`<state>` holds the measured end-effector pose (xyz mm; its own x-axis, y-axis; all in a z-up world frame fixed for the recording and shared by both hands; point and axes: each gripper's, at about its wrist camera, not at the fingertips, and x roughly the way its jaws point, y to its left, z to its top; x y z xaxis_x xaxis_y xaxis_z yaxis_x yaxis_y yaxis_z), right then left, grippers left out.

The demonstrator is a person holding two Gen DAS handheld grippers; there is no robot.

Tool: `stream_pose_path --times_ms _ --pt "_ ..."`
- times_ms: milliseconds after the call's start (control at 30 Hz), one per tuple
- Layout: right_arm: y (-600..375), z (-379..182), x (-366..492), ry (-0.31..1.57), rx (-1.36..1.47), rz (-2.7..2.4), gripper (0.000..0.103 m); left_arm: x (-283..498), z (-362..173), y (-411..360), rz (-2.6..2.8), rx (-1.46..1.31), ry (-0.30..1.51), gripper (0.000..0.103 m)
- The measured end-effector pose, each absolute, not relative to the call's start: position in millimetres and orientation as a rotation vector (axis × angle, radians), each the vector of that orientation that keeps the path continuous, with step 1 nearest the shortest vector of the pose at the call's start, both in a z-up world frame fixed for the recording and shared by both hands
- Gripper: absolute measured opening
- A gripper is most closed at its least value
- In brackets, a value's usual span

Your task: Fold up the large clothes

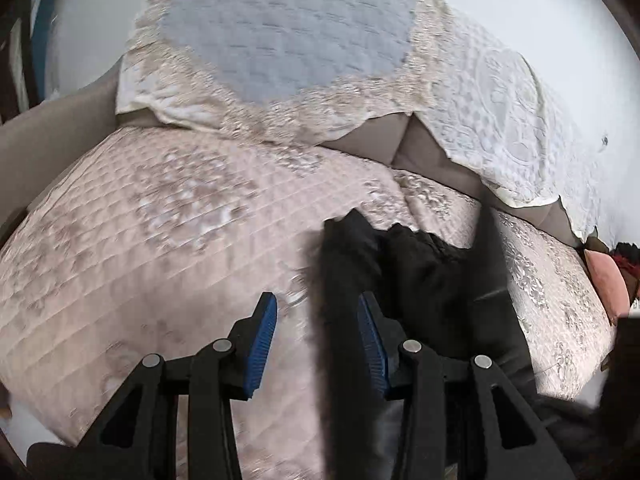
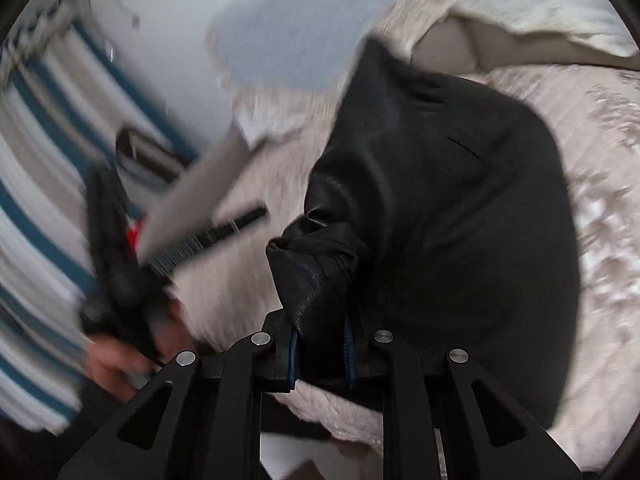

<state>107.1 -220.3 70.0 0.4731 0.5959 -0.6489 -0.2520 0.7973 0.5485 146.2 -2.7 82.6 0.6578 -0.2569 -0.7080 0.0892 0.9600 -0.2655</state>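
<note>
Two hand-held grippers: you hold one in each hand, and both point down at the sofa seat.
Black garment: it lies in a big dark heap on the pink quilted cover of the seat, and one bunched end is lifted up toward your right hand-held gripper.
Right hand-held gripper: its blue pads are pressed close together, and they pinch the bunched end of the black garment between them.
Left hand-held gripper: its jaws stand partly spread. A dark strip of the black garment hangs in the gap, close to the blue pad on the right side. The picture is blurry, so you cannot tell if the pads press on the cloth.
Pink quilted cover: it has a pale flower print and stitched lines, and it shows bare on the left side of the seat in the left wrist view.
Lace cloths: white and cream, draped over the back of the sofa, behind the seat.
Your left hand: it shows blurred at the left of the right wrist view, wrapped around the dark frame of the other hand-held gripper.
Striped cloth: blue and white, blurred, at the far left of the right wrist view.
</note>
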Motion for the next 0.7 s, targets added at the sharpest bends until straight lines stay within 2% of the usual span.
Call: stream_pose_path --times_ms 100,200,300,367,433,500,533,633,700 --pt "-206 50 104 0.980 0.343 0.531 0.018 145 82 3 -0.212 -0.244 0.847 0.043" --pt "-209 50 104 0.977 0.342 0.542 0.018 148 90 -8 -0.256 -0.236 0.829 0.048" --pt "-207 51 103 0.972 0.305 0.546 0.019 160 102 -29 -0.314 -0.237 0.811 0.050" --pt "-205 53 100 0.959 0.286 0.542 0.021 170 111 -53 -0.378 -0.194 0.787 0.058" --pt "-204 54 97 0.947 0.274 0.540 0.023 184 108 -76 -0.403 -0.136 0.790 0.058" --pt "-202 61 92 0.940 0.268 0.542 0.025 205 87 -94 -0.387 -0.069 0.865 0.041" --pt "-203 65 90 0.938 0.256 0.544 0.027 214 72 -97 -0.371 -0.053 0.914 0.023" --pt "-212 84 79 0.912 0.247 0.580 0.038 220 43 -86 -0.346 -0.065 0.971 0.021" --pt "-226 101 66 0.856 0.268 0.601 0.040 213 38 -76 -0.347 -0.102 0.972 0.019"
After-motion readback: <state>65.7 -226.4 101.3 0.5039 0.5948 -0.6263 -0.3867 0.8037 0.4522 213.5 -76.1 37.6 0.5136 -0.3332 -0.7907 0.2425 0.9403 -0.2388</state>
